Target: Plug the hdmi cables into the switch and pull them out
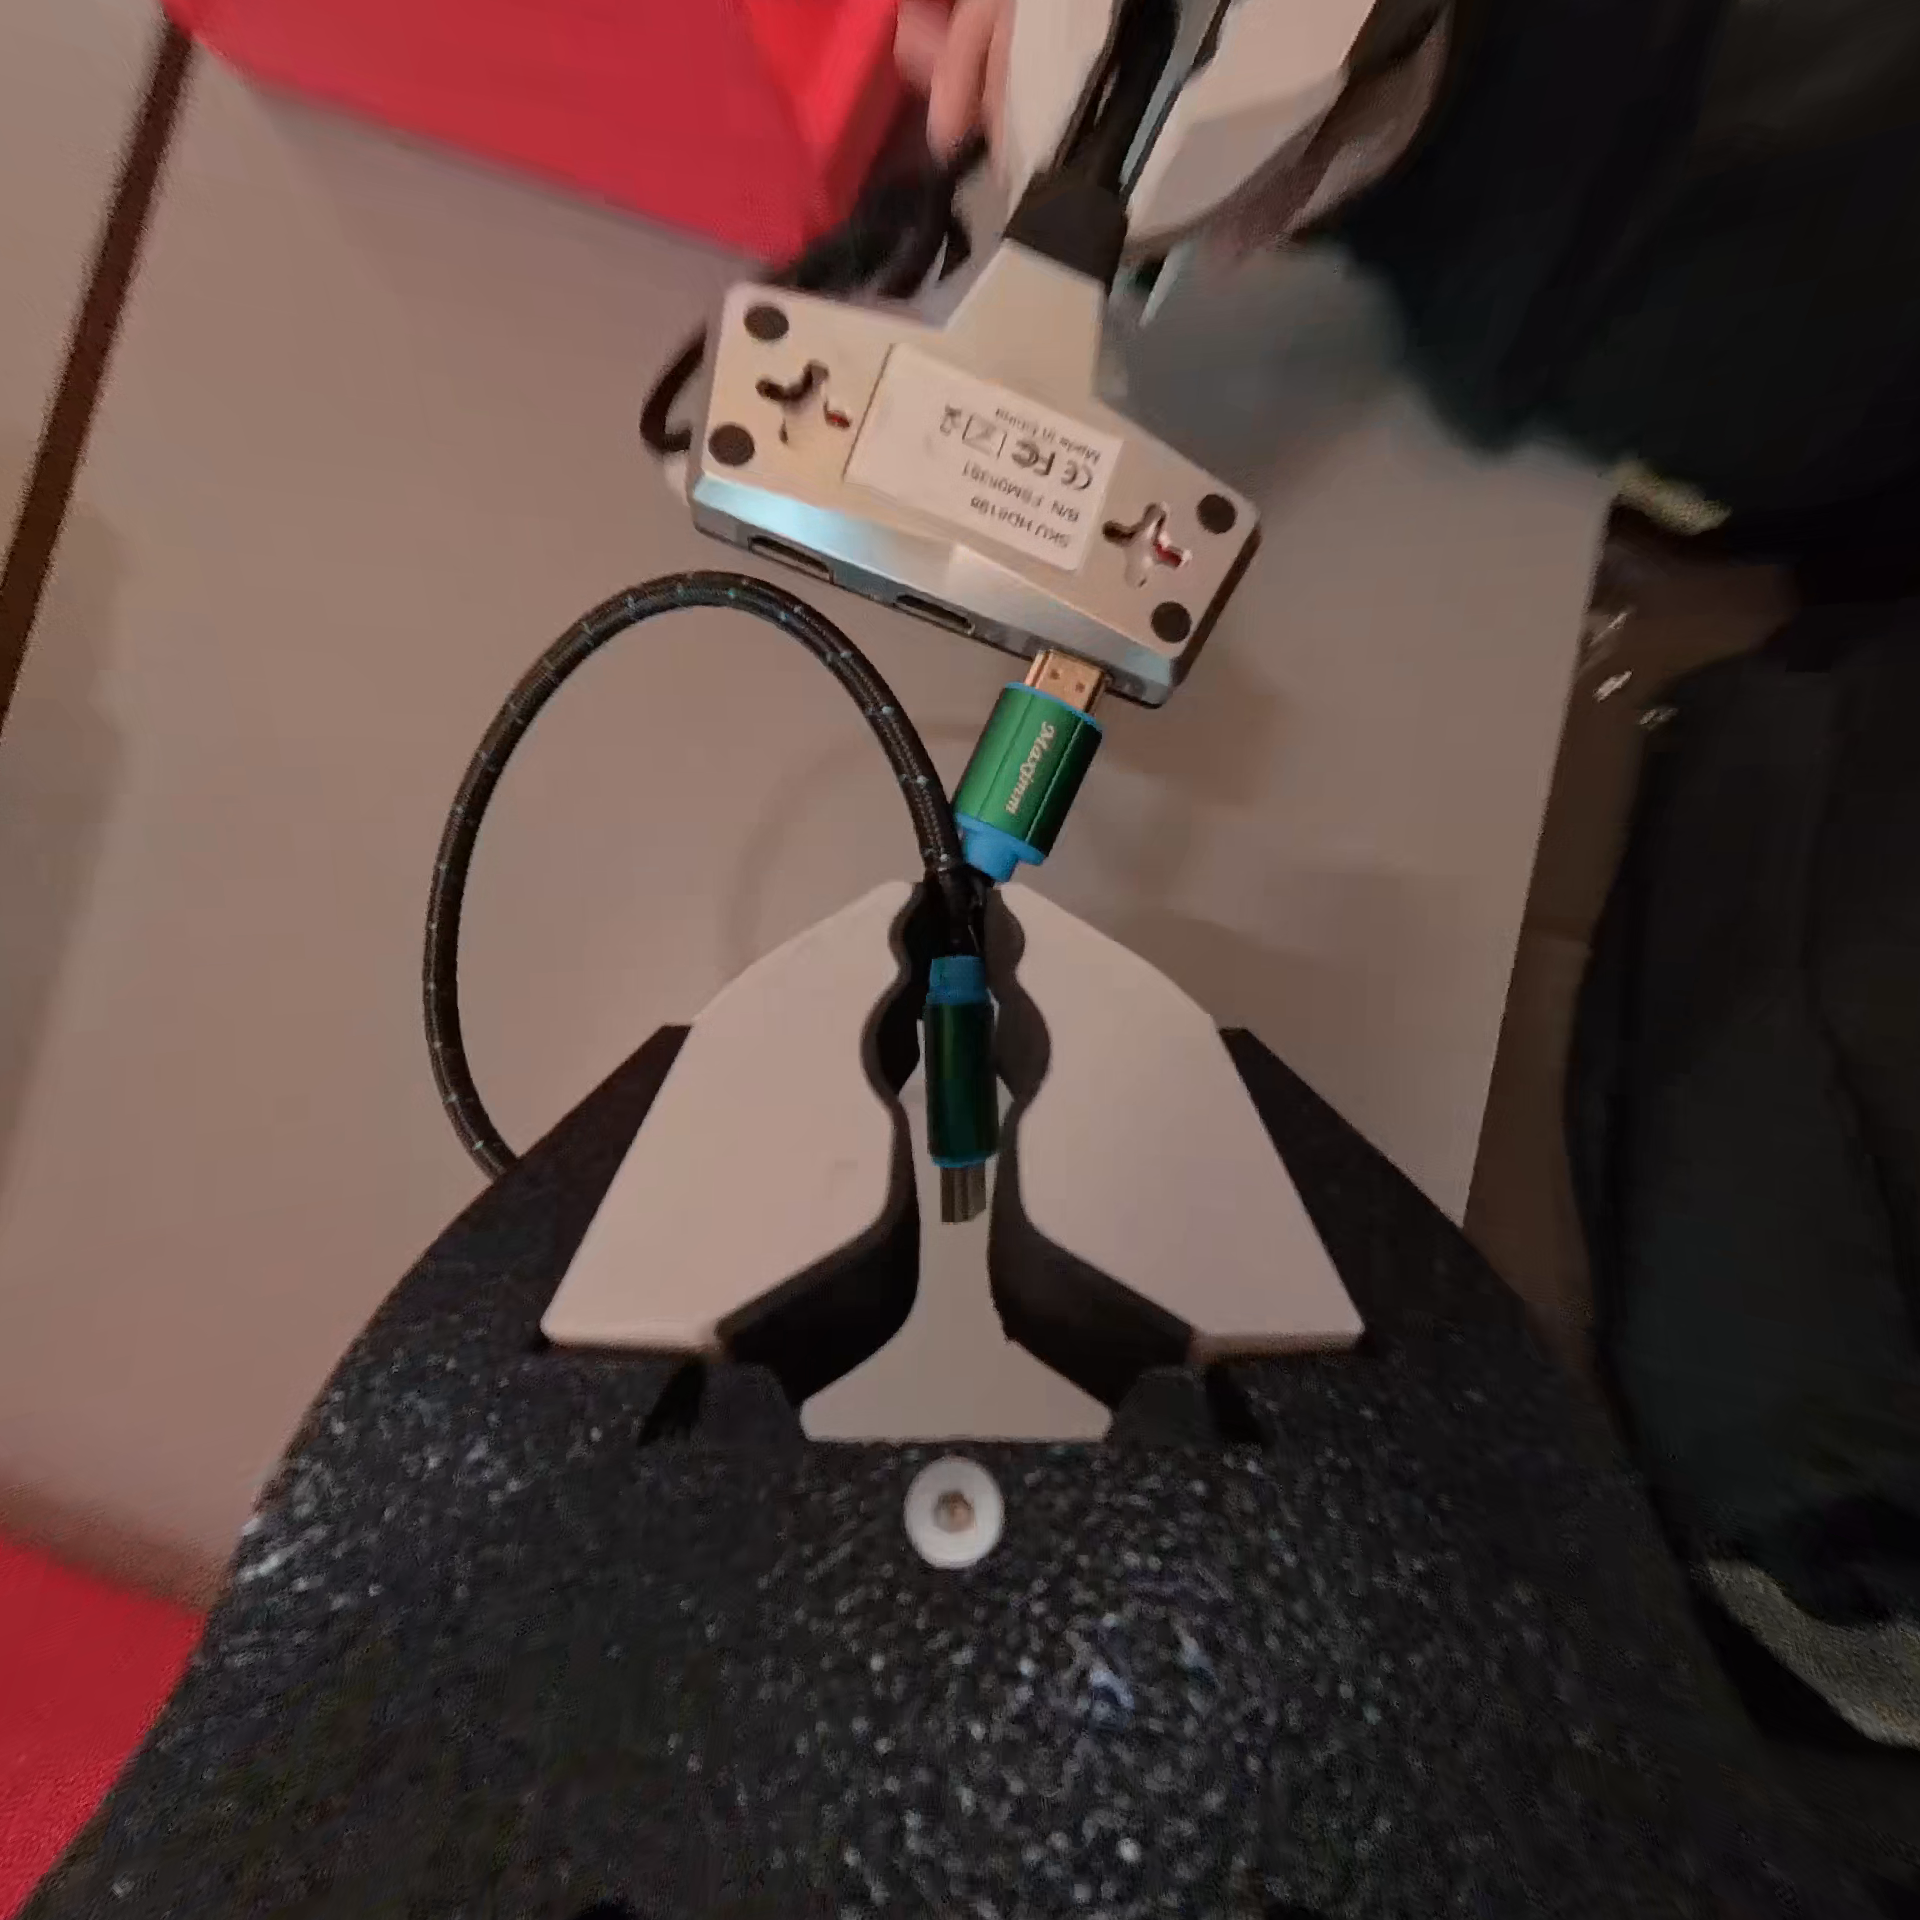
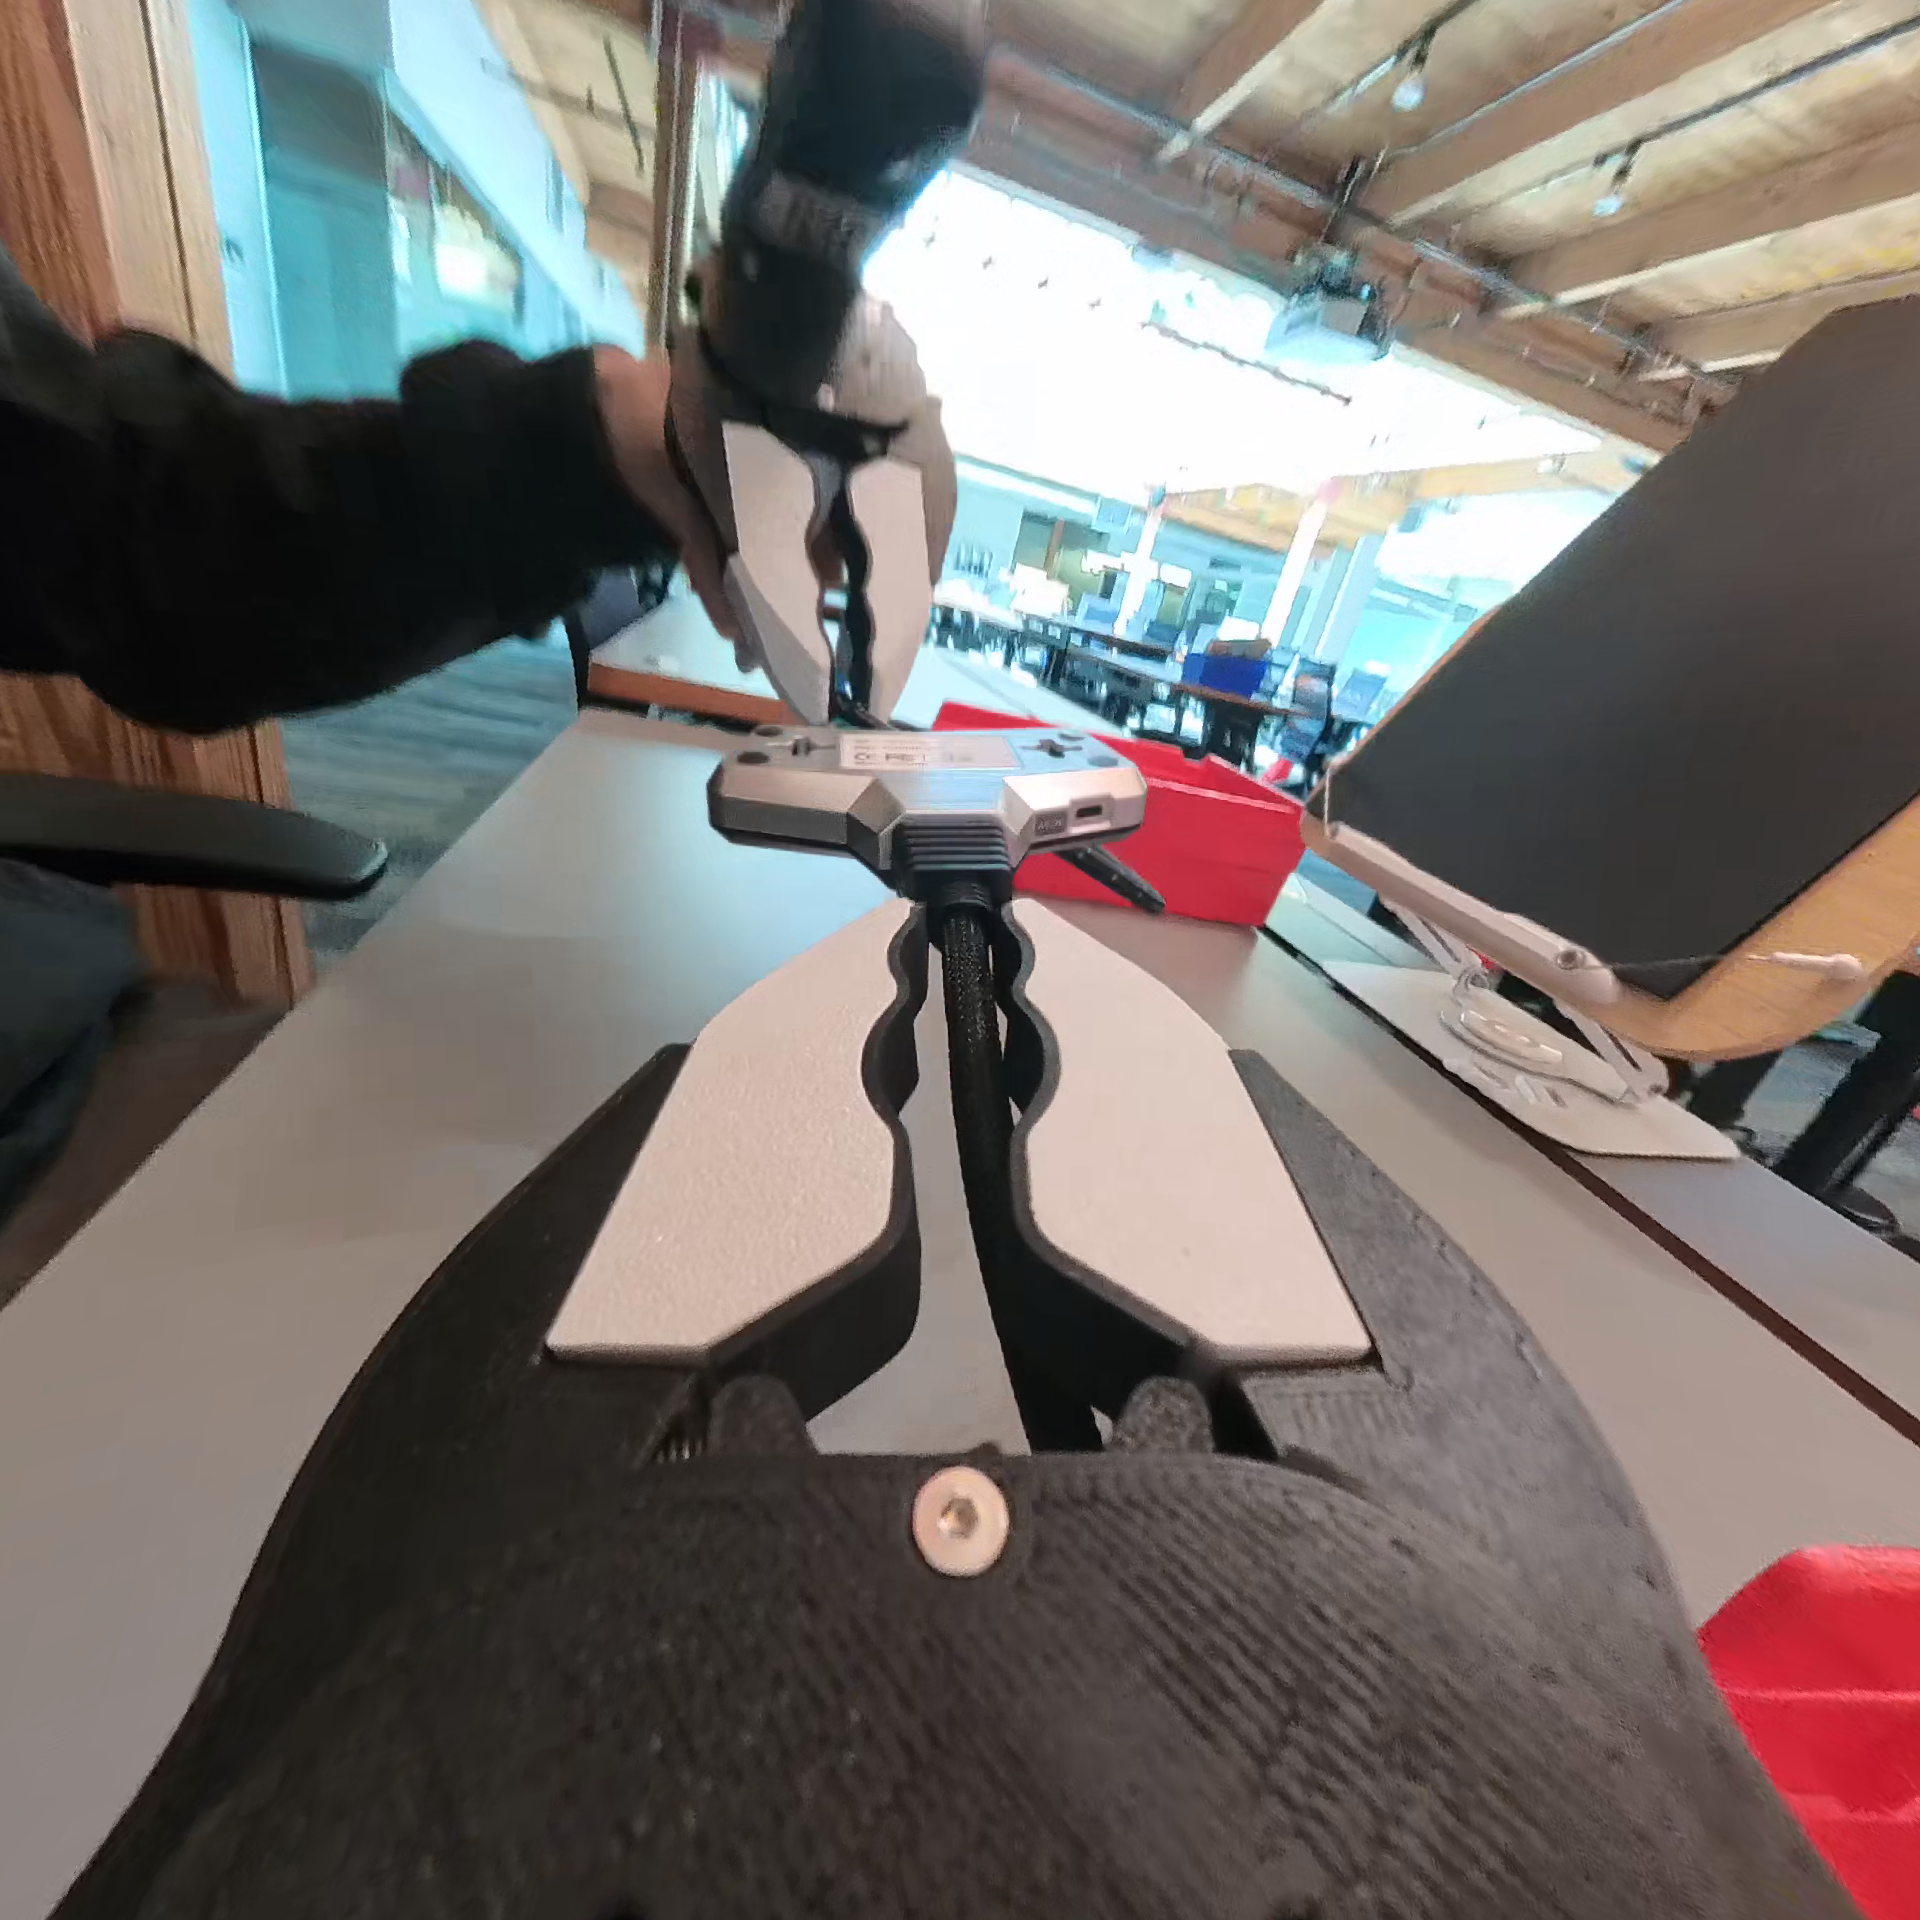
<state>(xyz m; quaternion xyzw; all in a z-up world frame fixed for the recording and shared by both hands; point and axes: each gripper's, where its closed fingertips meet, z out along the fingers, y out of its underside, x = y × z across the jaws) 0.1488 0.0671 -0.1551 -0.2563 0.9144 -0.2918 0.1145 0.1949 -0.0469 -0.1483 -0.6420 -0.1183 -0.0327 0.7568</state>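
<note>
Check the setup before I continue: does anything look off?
The HDMI switch is held underside up. The green plug sits only partly in its port, gold tip exposed and tilted; the left claw pinches the braided cable.

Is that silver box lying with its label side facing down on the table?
No: the silver switch is held up off the table by its black cable, with its white label facing the left wrist camera.

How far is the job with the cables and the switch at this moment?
Done: one green plug sits partly in an end port of the switch, gold tip showing. In hand: the left gripper grips that braided cable behind the plug; the right gripper holds the switch by its black cord. Left: two ports look empty, and pulling out.
</note>
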